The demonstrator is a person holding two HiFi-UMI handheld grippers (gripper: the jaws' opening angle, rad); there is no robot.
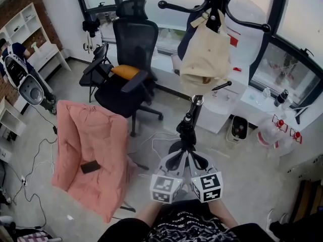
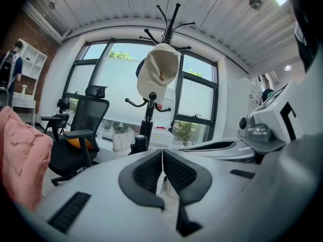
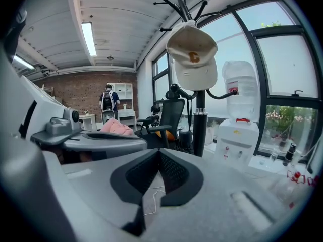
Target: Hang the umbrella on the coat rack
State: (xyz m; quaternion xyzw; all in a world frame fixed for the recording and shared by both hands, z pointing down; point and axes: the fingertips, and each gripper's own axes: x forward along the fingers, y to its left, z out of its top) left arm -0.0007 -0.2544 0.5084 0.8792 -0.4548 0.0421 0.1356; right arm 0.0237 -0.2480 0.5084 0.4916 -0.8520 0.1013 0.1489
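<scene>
A black coat rack [image 1: 194, 107] stands just ahead of me, with a cream cap [image 1: 206, 59] hung high on it. A short black bundle [image 1: 185, 130], perhaps the folded umbrella, sits against the pole low down; I cannot tell what holds it there. It shows beside the pole in the left gripper view [image 2: 140, 143] and the right gripper view [image 3: 187, 137]. My left gripper [image 1: 177, 156] and right gripper [image 1: 197, 156] are side by side below the rack's foot, apart from it. Both are shut, left [image 2: 162, 153] and right [image 3: 158, 155], with nothing between the jaws.
A black office chair [image 1: 132, 59] stands left of the rack. A pink cover drapes a seat [image 1: 91, 150] nearer on the left. A white water dispenser [image 1: 222, 102] and a small white appliance [image 1: 238, 127] stand to the right. Cables [image 1: 151, 140] trail over the floor. A person [image 1: 15, 59] stands far left.
</scene>
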